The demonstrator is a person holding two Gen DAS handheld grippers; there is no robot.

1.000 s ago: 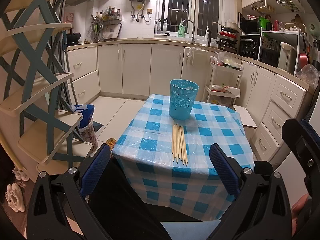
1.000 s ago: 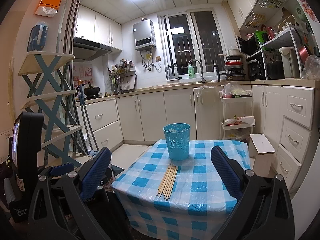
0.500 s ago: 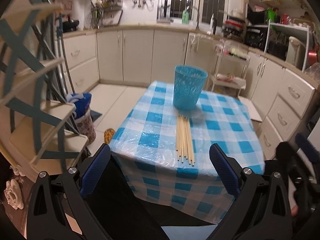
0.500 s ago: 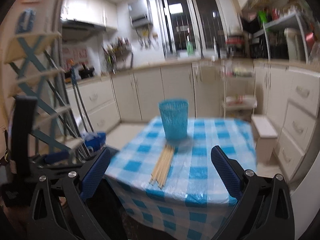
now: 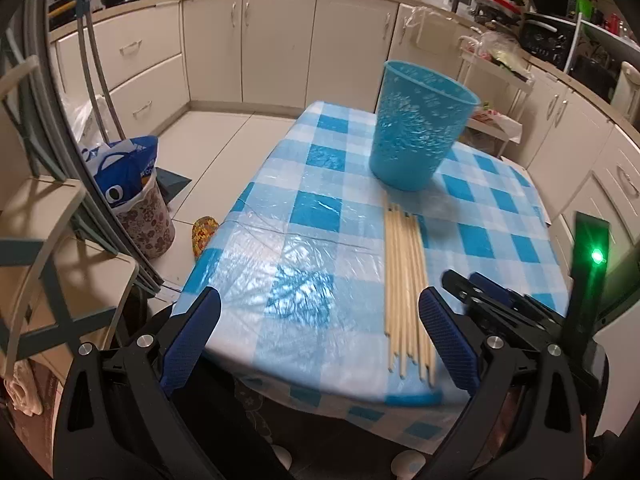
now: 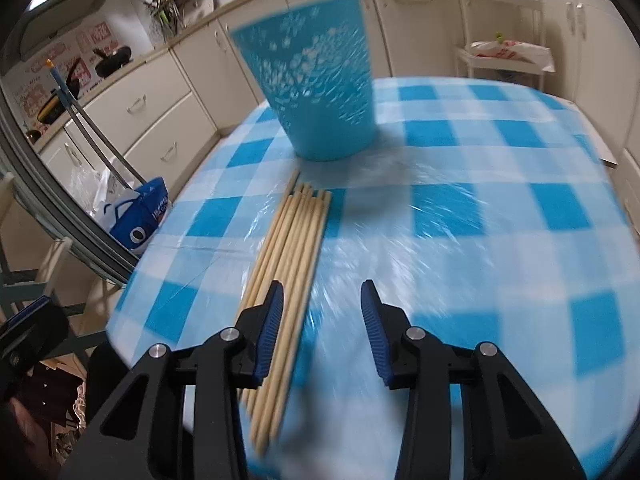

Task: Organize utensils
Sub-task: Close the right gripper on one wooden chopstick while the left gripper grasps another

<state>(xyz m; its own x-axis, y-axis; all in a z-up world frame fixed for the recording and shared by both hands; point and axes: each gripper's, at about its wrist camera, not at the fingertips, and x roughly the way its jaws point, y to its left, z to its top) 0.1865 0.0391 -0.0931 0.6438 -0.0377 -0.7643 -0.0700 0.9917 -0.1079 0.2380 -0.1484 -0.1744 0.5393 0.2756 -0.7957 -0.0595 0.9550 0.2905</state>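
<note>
A bundle of several wooden chopsticks lies lengthwise on the blue-checked tablecloth, pointing at a blue perforated plastic cup that stands upright behind it. My left gripper is open wide and empty over the table's near edge, left of the chopsticks. My right gripper is partly open and empty, low over the table, its left finger above the chopsticks near their front end. The cup stands just beyond. The right gripper also shows in the left wrist view.
A wooden shelf rack stands left of the table, with a floral bin holding a blue bag beside it. White kitchen cabinets run along the back and right. A white trolley stands behind the table.
Both grippers have moved forward and down toward the table. The right gripper's jaws have narrowed and now hover over the chopsticks' near end. Chopsticks and cup have not moved.
</note>
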